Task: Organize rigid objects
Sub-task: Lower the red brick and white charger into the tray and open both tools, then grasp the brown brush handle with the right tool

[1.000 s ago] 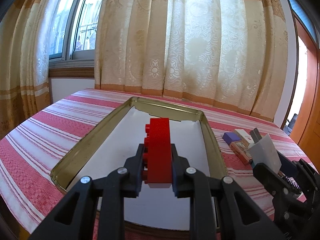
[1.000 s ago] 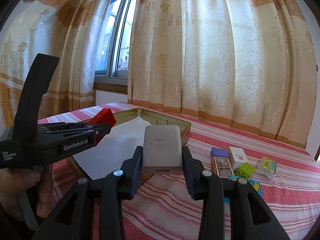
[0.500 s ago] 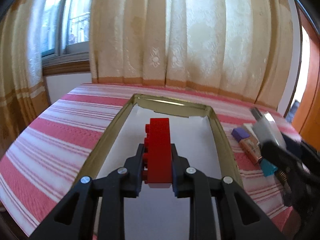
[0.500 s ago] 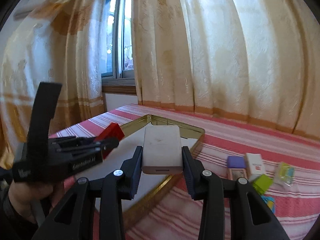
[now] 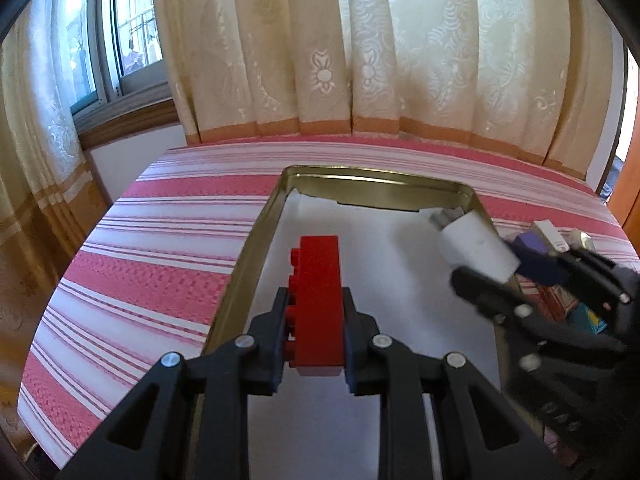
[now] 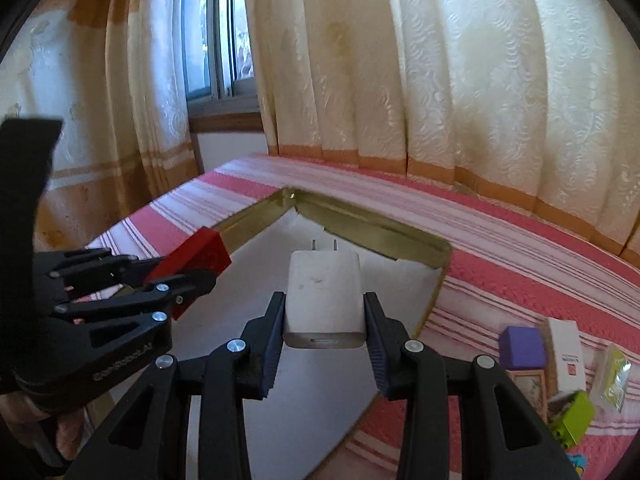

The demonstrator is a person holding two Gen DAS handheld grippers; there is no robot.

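My left gripper (image 5: 316,332) is shut on a long red toy brick (image 5: 320,300), held above the left part of a gold metal tray (image 5: 256,248) lined with white paper. My right gripper (image 6: 324,320) is shut on a white wall charger (image 6: 324,296) with its two prongs pointing forward, held over the tray's (image 6: 360,228) right part. The charger (image 5: 476,248) and right gripper also show at the right of the left wrist view; the red brick (image 6: 192,256) and left gripper show at the left of the right wrist view.
The tray lies on a red and white striped tablecloth (image 5: 160,248). Right of the tray lie small items: a purple block (image 6: 522,346), a white box (image 6: 566,352), a green piece (image 6: 574,420) and a picture card (image 6: 528,392). Curtains (image 5: 360,60) hang behind the table.
Both grippers have moved forward and tilted down over the tray. The right gripper with the charger has come in from beside the tray to above its right part.
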